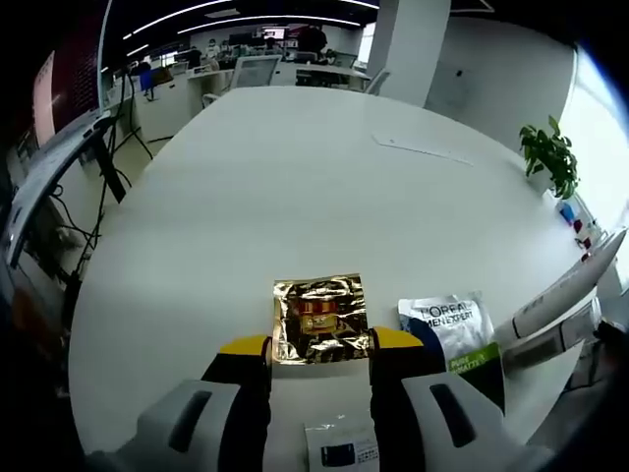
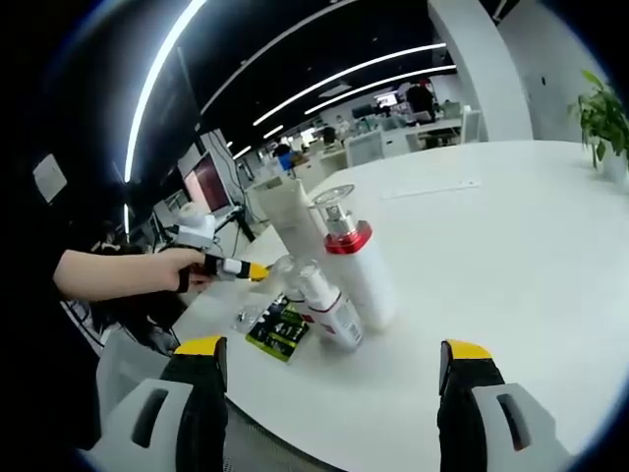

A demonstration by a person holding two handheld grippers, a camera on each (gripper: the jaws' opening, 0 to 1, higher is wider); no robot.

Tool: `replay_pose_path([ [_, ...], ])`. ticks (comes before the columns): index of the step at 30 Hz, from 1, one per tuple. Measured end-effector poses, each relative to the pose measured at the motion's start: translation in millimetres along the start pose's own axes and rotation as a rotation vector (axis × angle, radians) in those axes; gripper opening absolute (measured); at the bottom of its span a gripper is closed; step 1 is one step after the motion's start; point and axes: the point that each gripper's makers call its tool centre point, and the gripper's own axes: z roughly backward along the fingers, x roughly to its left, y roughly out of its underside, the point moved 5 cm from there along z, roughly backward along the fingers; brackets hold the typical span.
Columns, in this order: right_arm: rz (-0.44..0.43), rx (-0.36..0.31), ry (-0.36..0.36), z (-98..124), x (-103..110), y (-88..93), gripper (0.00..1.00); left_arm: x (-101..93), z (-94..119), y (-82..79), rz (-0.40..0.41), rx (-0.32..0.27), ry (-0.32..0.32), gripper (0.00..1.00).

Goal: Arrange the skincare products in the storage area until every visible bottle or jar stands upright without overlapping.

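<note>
My left gripper (image 1: 321, 342) is open low over the white table (image 1: 295, 177), and a crinkled gold foil packet (image 1: 319, 320) lies just beyond its yellow tips. A white sachet (image 1: 339, 450) lies between the jaws near the camera. To the right lies a L'Oreal Men Expert sachet (image 1: 457, 329). My right gripper (image 2: 334, 349) stands wide open with nothing between its jaws. Ahead of it are a white pump bottle with a red collar (image 2: 356, 265), a tall white tube (image 2: 288, 214), a smaller white bottle (image 2: 329, 313) and a green-black sachet (image 2: 278, 330). A hand holds the left gripper (image 2: 251, 270) beside them.
A potted plant (image 1: 550, 157) stands at the table's far right edge, with small items next to it. A thin flat strip (image 1: 423, 149) lies far across the table. Desks, chairs and monitors fill the office behind. The person's sleeve (image 2: 98, 275) comes in from the left.
</note>
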Motion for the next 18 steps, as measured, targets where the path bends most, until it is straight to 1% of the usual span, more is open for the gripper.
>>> replay_pose_path([
  [4,0.001,-0.002,0.0,0.2,0.1,-0.3,0.94,-7.2,4.4,7.2,0.0,-0.001,-0.003,0.35],
  [6,0.002,0.001,0.0,0.4,0.0,0.6,0.94,-9.1,2.5,9.3,-0.037,0.008,-0.006,0.35],
  [7,0.003,0.003,-0.002,0.3,0.1,0.8,0.94,-6.3,-0.1,10.7,-0.071,0.009,-0.017,0.35],
  [8,0.003,0.002,-0.003,0.2,0.4,0.8,0.94,-5.4,-1.6,12.0,-0.076,0.012,-0.02,0.35],
  [12,0.004,0.004,-0.005,0.4,1.8,0.6,0.94,-6.8,-4.6,14.4,-0.047,0.017,-0.02,0.35],
  [14,0.004,0.006,-0.007,0.0,1.6,1.2,0.94,-10.7,-4.1,16.9,-0.047,0.02,-0.02,0.35],
  [18,0.005,0.006,-0.01,-0.2,2.1,1.0,0.94,-11.1,-6.9,20.1,-0.054,0.044,-0.039,0.35],
])
